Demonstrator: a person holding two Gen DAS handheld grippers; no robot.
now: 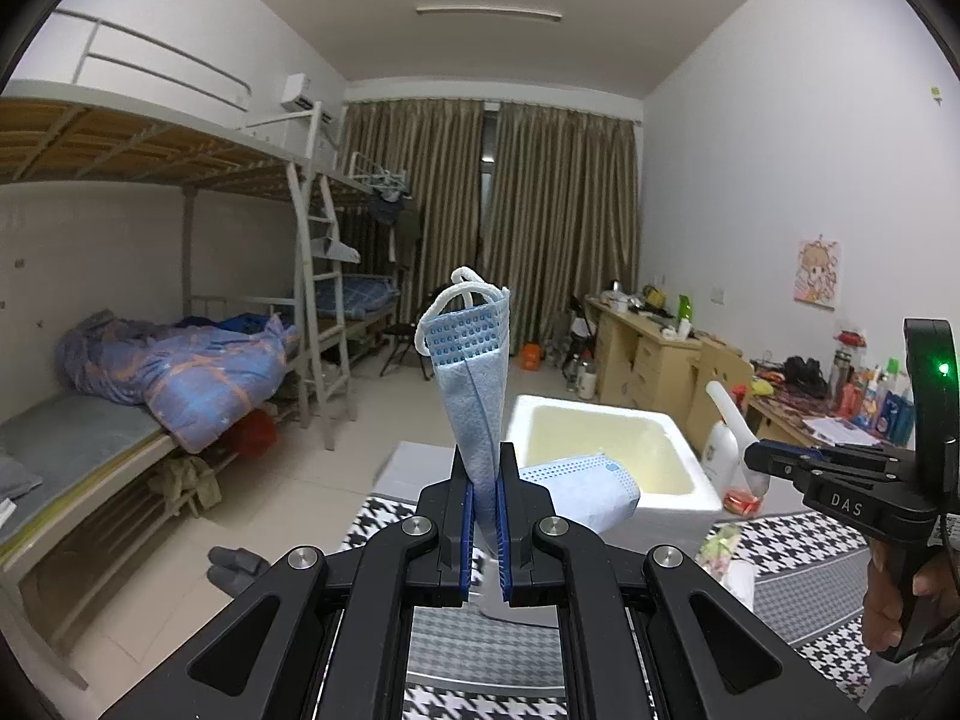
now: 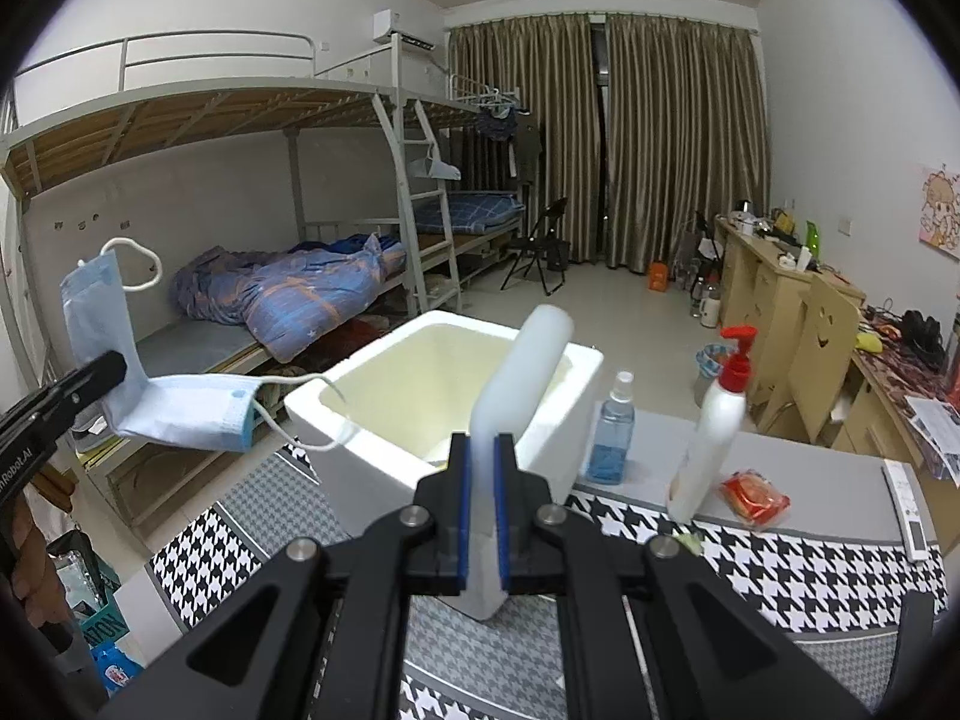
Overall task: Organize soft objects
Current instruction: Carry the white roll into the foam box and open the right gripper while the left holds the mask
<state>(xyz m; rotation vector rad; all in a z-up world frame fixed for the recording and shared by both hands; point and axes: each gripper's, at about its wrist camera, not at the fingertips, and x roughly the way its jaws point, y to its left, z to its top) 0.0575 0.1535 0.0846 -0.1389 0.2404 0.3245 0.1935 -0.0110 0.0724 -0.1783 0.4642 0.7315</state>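
The left gripper point(image 1: 485, 516) is closed on a blue face mask point(image 1: 474, 384), its two blue-padded fingers pressed against the folded cloth with no gap beyond the mask itself. One half of the mask stands straight up out of the fingers, white ear loop at the top; the other half bends over and hangs out ahead and to the right of the fingertips. From the right wrist camera the same mask point(image 2: 150, 384) shows at the far left, pinched at its fold by the left gripper point(image 2: 114, 369), one half upright and the other lying level toward the white foam box point(image 2: 576, 372), with an ear loop trailing near the box's near-left rim.

The right gripper point(image 2: 483, 480) is closed on a white, soft-looking tube-shaped object point(image 2: 528, 372) that rises up and tilts a little to the right from between its fingers; what it is I cannot tell. It shows in the left wrist view as well point(image 1: 729, 414), held by the right gripper point(image 1: 757, 457).

The foam box sits directly ahead of both grippers, on the houndstooth cloth point(image 2: 810, 570), and its open top is just beyond the fingertips. To the right of the right gripper stand a blue spray bottle point(image 2: 612, 438) and a white pump bottle point(image 2: 714, 426), with a red packet point(image 2: 753, 498) beside it.
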